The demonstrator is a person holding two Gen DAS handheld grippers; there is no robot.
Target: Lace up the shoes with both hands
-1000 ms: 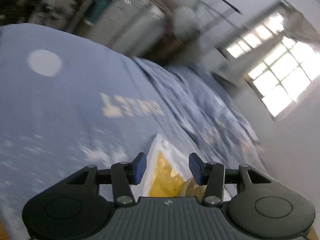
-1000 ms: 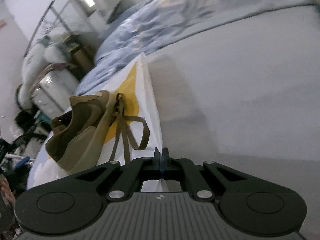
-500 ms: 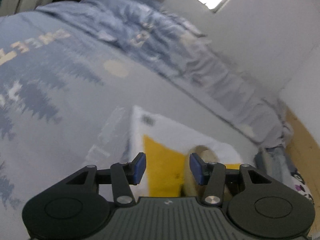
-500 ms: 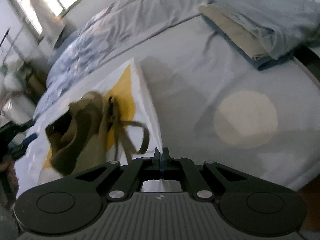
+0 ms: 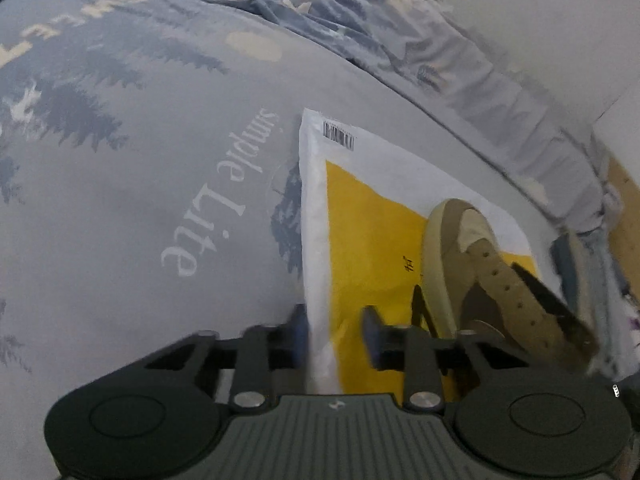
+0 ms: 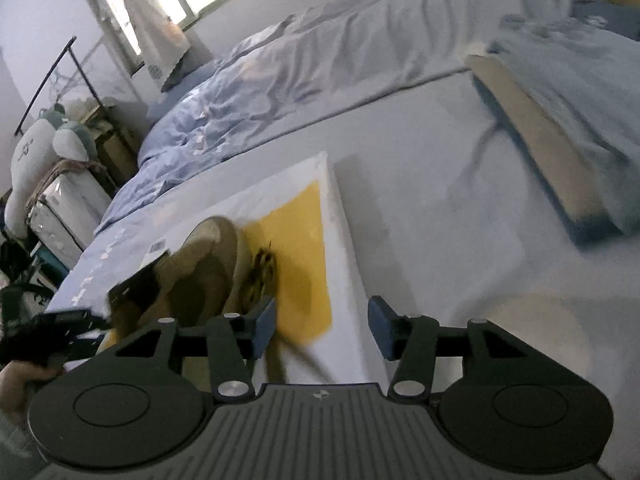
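An olive and tan shoe [image 5: 476,276] lies on a white and yellow plastic bag [image 5: 360,232] spread on the bed, its eyelet row facing up. My left gripper [image 5: 334,332] hangs open over the bag's left edge, to the left of the shoe. In the right wrist view the shoe [image 6: 208,264] is blurred, with a bunch of olive lace [image 6: 262,276] beside it on the bag [image 6: 336,240]. My right gripper [image 6: 322,324] is open above the bag, and blurred lace strands run under it. Nothing sits between the fingers of either gripper.
The bed sheet [image 5: 140,200] is grey-blue with printed trees and words. A rumpled duvet [image 6: 280,92] lies along the far side and folded bedding [image 6: 560,152] to the right. Plush toys and boxes [image 6: 52,184] stand beyond the bed's end. A hand [image 6: 16,380] shows at far left.
My right gripper was shut and now stands open. The left wrist view has swung down from the room and window onto the bag and shoe.
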